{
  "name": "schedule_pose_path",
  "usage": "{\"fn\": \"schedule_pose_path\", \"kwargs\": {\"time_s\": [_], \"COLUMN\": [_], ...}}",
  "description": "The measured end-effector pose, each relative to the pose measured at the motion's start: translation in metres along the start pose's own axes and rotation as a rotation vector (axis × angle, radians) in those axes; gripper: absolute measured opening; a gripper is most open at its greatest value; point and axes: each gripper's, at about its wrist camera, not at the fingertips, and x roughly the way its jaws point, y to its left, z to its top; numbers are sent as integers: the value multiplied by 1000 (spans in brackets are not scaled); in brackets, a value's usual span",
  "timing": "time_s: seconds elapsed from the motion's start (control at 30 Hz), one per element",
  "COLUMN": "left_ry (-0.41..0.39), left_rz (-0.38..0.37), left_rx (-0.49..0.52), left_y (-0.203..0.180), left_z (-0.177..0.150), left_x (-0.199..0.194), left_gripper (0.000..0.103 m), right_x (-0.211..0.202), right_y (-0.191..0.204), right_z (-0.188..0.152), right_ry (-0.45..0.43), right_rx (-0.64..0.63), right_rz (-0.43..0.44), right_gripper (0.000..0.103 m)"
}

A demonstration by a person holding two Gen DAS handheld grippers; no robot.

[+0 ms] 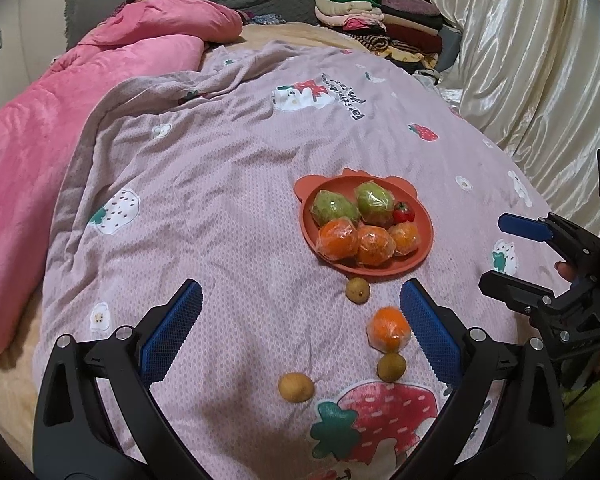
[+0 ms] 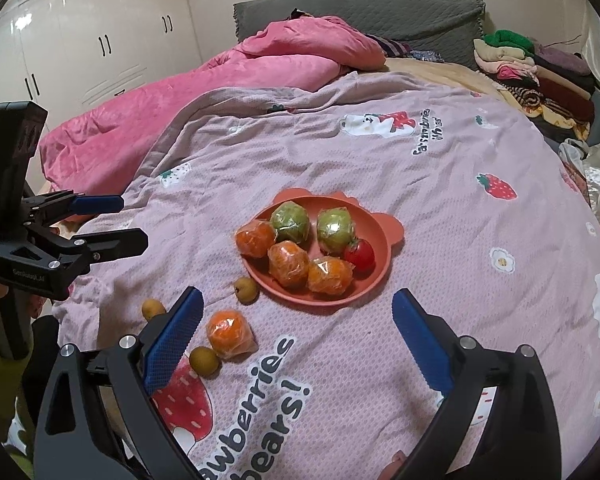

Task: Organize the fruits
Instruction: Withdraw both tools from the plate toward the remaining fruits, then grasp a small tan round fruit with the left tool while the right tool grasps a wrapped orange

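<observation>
A lilac strawberry-print blanket covers the bed. On it sits an orange bear-eared plate holding two green fruits, three wrapped oranges and a red tomato. At the plate's 7 o'clock lies a loose wrapped orange, with three small brown fruits scattered close around it. The left gripper and right gripper both hover with fingers spread wide, holding nothing.

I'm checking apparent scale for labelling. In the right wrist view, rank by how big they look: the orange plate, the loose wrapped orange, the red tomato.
1. orange plate
2. loose wrapped orange, though it lies nearer the camera
3. red tomato
</observation>
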Motion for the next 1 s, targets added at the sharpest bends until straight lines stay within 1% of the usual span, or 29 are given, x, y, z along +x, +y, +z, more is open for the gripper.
{"fn": "schedule_pose_path", "kwargs": {"time_s": [0.33, 0.53, 1.0], "left_ry": [0, 6, 23], "left_rz": [3, 17, 29], "left_rx": [5, 9, -17], "left_y": [-3, -2, 13], "left_z": [-13, -20, -40], "left_x": [-7, -9, -12], "left_gripper": [93, 93, 93], "right_x": [0, 0, 10], "right_y": [6, 11, 25], "right_z": [-9, -14, -22], "right_ry": [17, 23, 60], "right_rx": [-2, -6, -22], "right_rz": [8, 12, 23], "right_gripper": [96, 96, 96]}}
